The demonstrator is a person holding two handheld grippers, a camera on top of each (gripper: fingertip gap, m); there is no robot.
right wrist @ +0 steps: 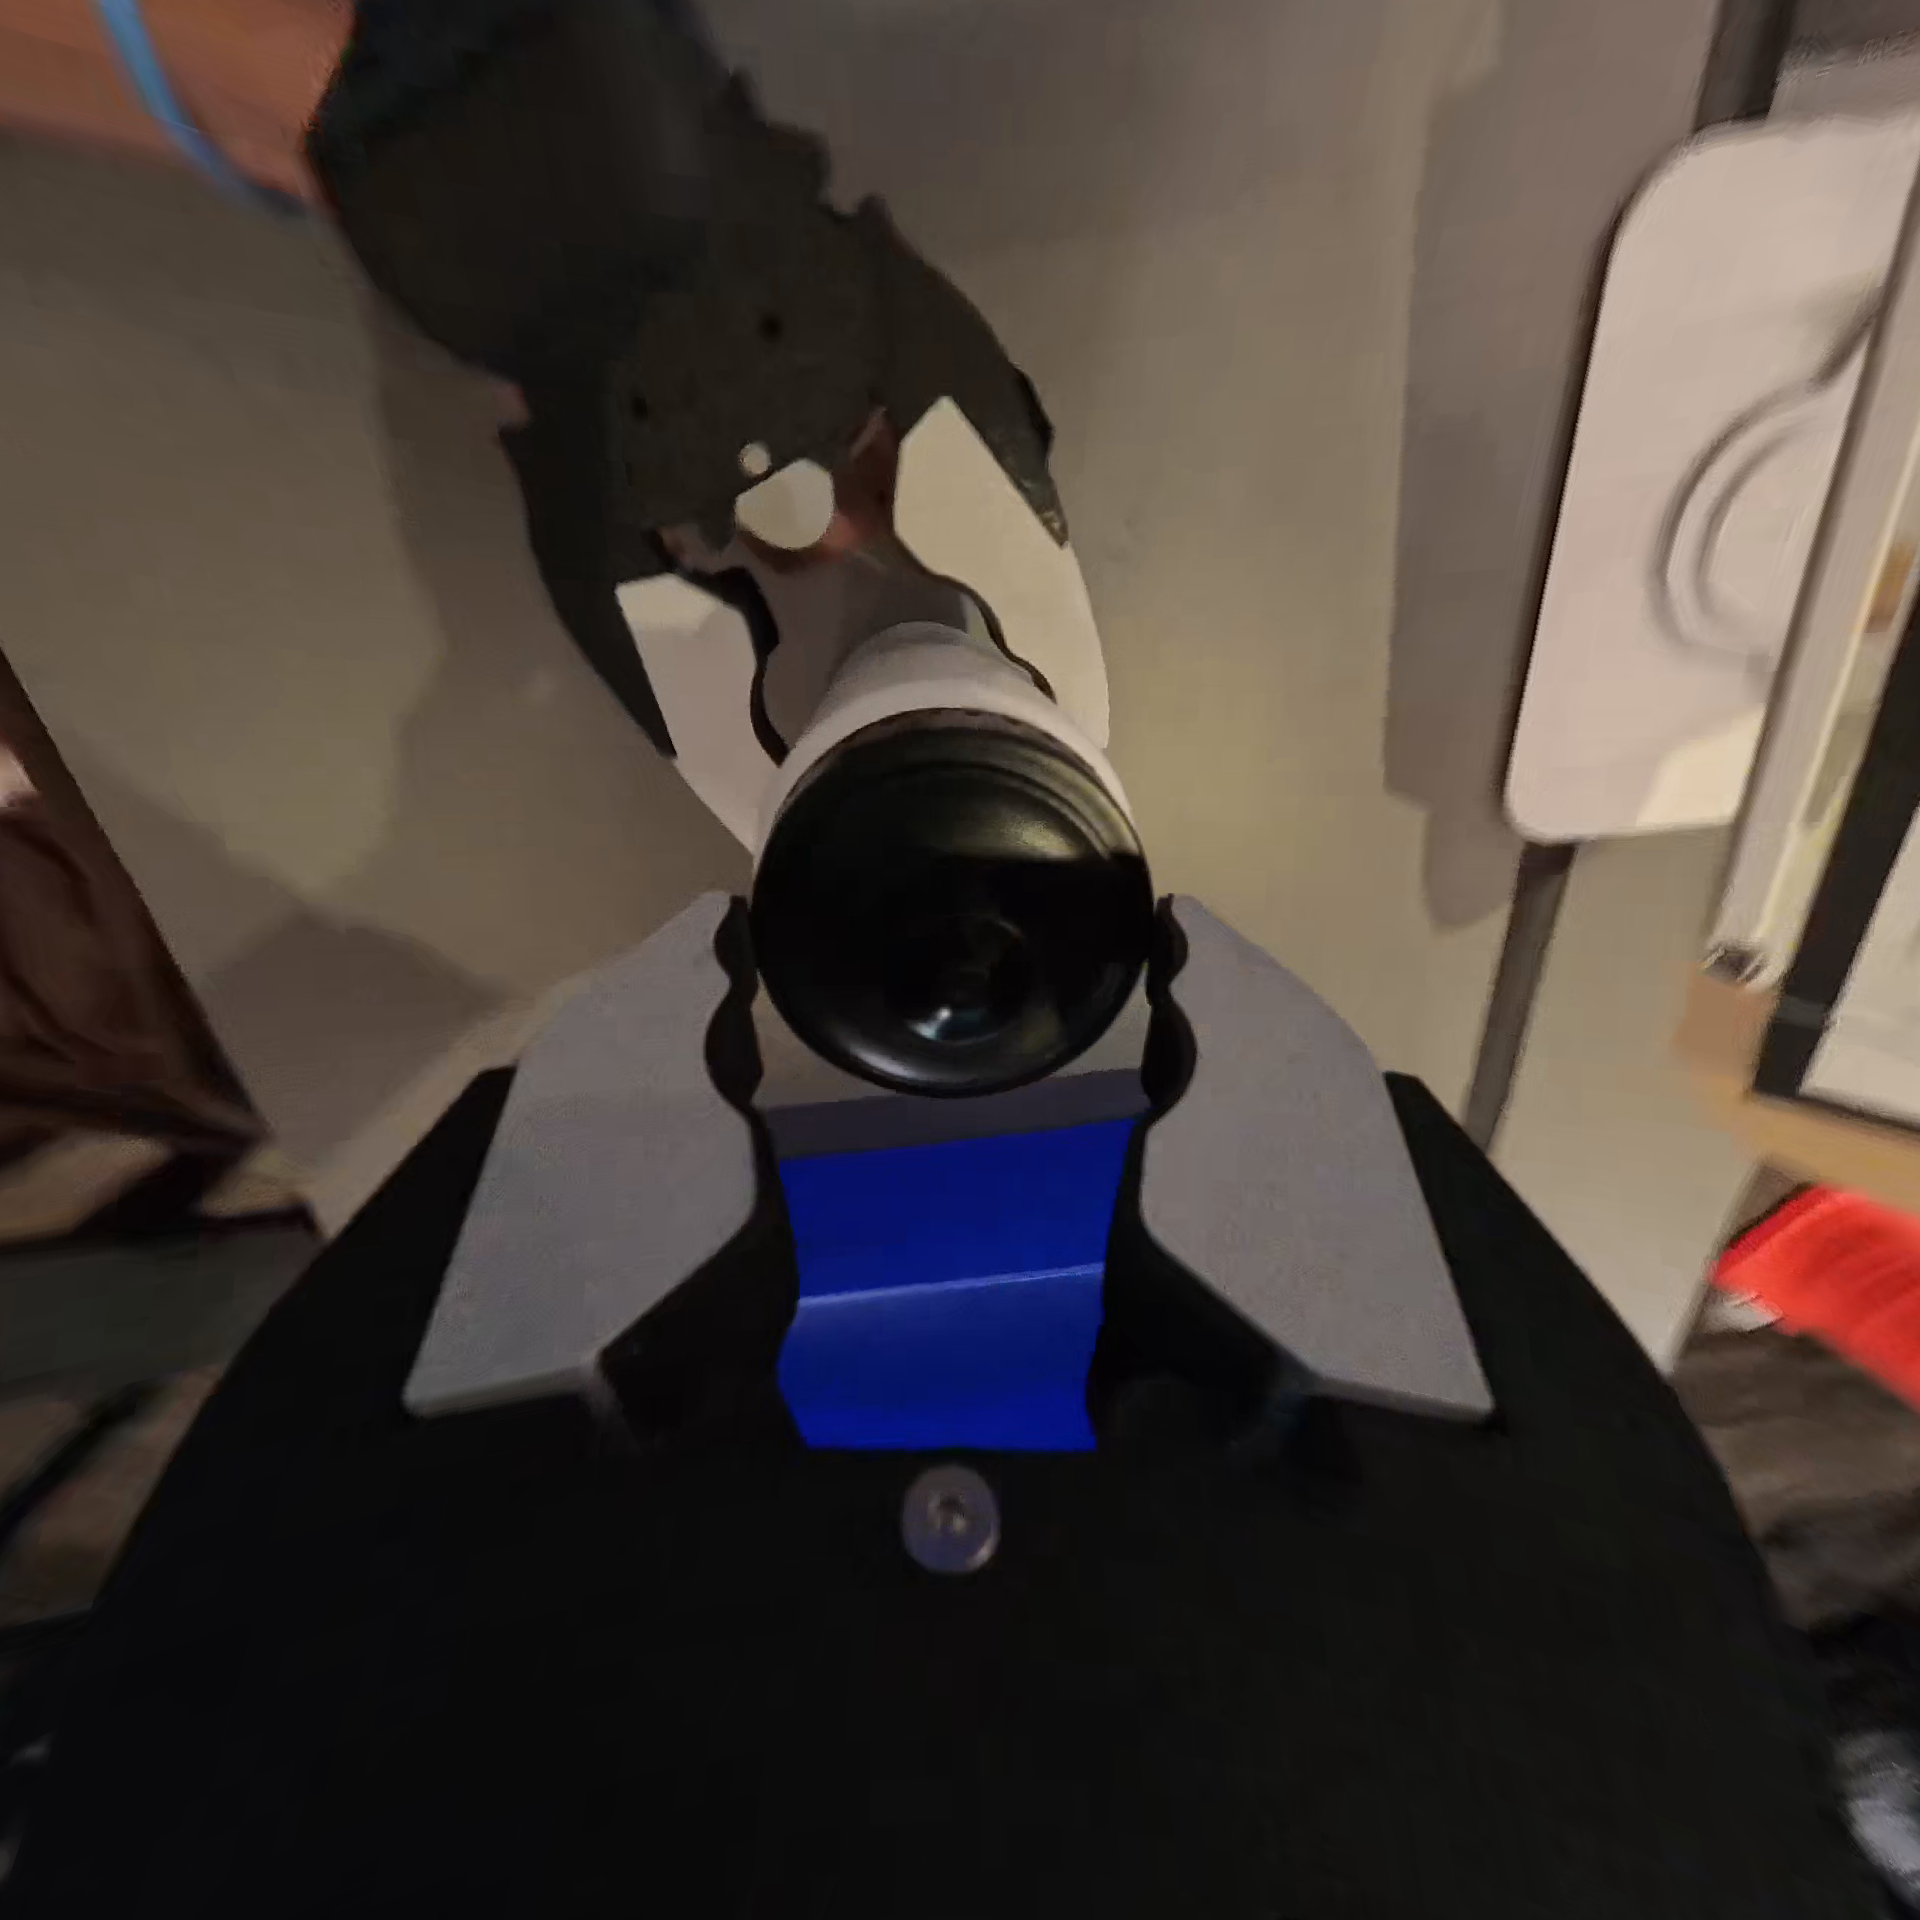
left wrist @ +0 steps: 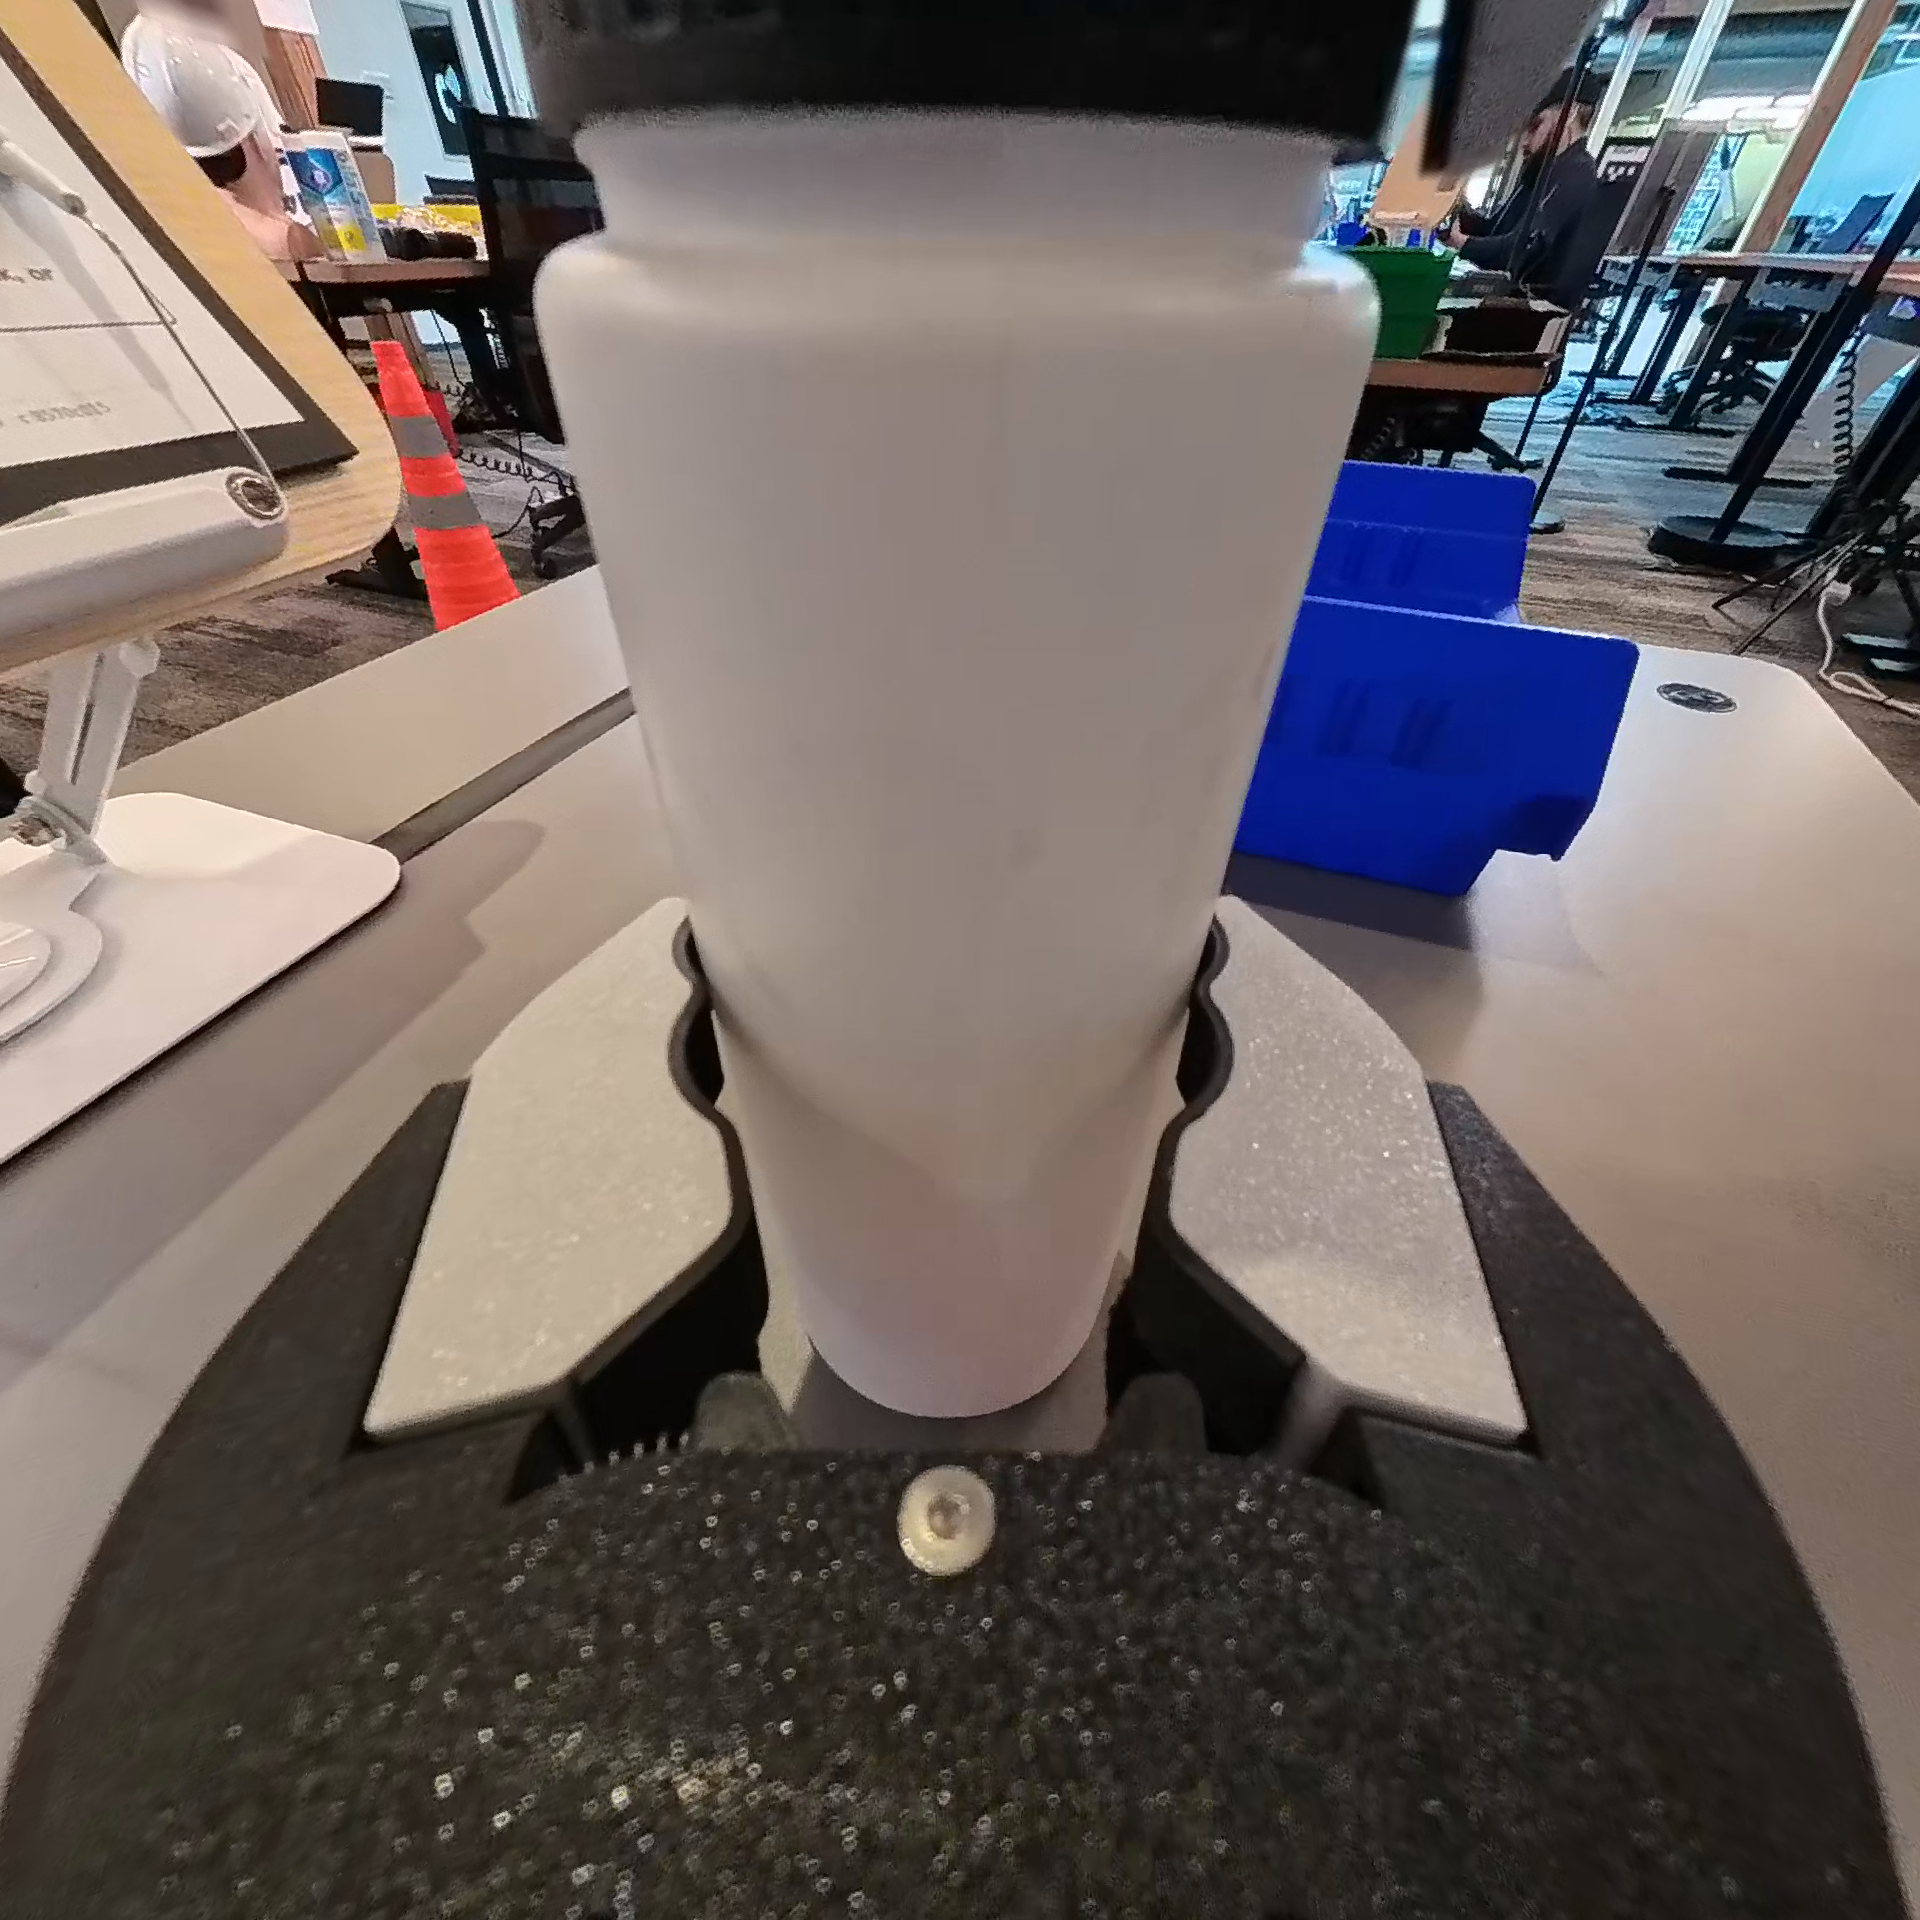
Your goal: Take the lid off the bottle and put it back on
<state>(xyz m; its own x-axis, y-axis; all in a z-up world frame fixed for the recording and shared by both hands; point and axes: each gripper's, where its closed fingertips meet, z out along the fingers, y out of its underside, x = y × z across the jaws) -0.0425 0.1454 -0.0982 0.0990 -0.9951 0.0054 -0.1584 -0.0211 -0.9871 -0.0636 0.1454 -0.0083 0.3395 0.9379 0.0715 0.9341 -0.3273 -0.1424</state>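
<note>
The tall white matte plastic bottle point(left wrist: 956, 665) stands upright over the grey tabletop point(left wrist: 1662, 1039), its lower body clamped between the wavy black pads point(left wrist: 694, 1029) of the left gripper point(left wrist: 951, 997), which press on both sides. Its round black glossy screw lid point(right wrist: 951, 925) sits on the neck, and the right gripper point(right wrist: 951, 977) comes at it from above with a pad point(right wrist: 732, 987) at each side of the rim; both appear to touch it, so it seems clamped on the lid, though blur leaves the contact a little uncertain.

The bottle looks light and stiff, probably empty, with a smooth wall that could turn in the grasp, so a firm hold low on the body suits it. The lid is hard and slick; its ribbed side wall is the place to grip.

A blue plastic bin point(left wrist: 1423, 717) stands near on the right, a white tablet stand point(left wrist: 197, 894) on the left; above the lid the room looks open for lifting
</note>
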